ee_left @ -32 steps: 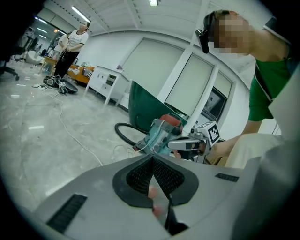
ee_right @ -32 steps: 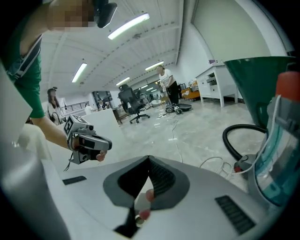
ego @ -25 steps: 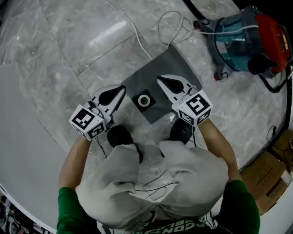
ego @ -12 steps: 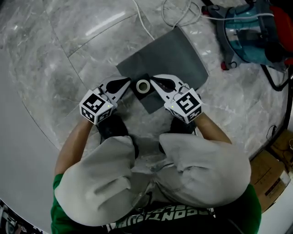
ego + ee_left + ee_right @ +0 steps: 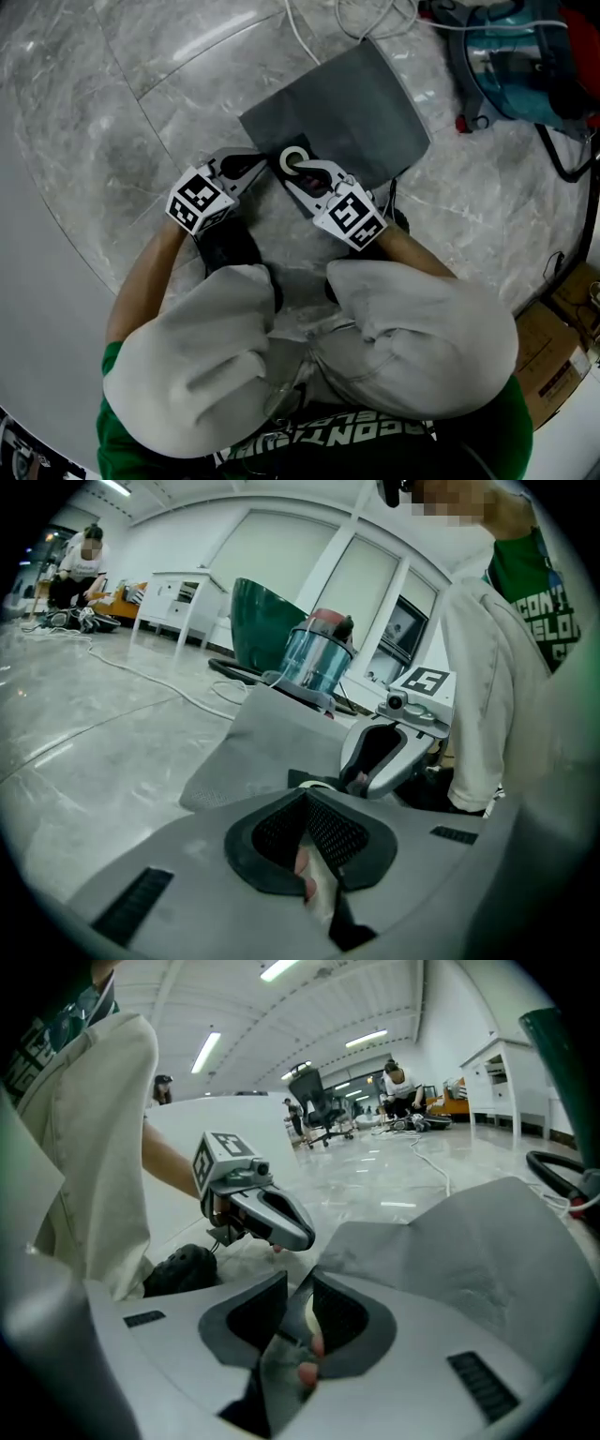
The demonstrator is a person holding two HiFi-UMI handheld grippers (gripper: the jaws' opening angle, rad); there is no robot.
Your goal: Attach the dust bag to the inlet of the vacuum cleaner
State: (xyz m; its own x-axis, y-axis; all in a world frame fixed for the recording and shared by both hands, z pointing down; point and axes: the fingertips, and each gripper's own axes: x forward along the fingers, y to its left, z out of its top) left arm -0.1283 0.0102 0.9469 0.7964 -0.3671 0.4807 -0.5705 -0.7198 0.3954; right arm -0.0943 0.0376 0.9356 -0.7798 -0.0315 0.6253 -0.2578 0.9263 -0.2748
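The grey dust bag (image 5: pixel 347 103) lies flat on the marble floor, its black collar with a white ring (image 5: pixel 292 153) at the near edge. My right gripper (image 5: pixel 298 169) rests its tip at that ring. Its jaws have just been opening and stand slightly apart (image 5: pixel 300 1283), with a dark flat edge, seemingly the collar's, in the gap. My left gripper (image 5: pixel 258 167) is shut, its tip just left of the collar (image 5: pixel 302 782). The vacuum cleaner (image 5: pixel 511 52), teal with a red top, stands beyond the bag to the right.
A white cable (image 5: pixel 366 14) coils on the floor past the bag. A cardboard box (image 5: pixel 553 361) sits at the right edge. The person's black shoes (image 5: pixel 230 248) are just behind the grippers. A green drum (image 5: pixel 267 621) stands behind the vacuum.
Both grippers have come down and closed in on the collar. The right one has slid left until its tip lies at the white ring.
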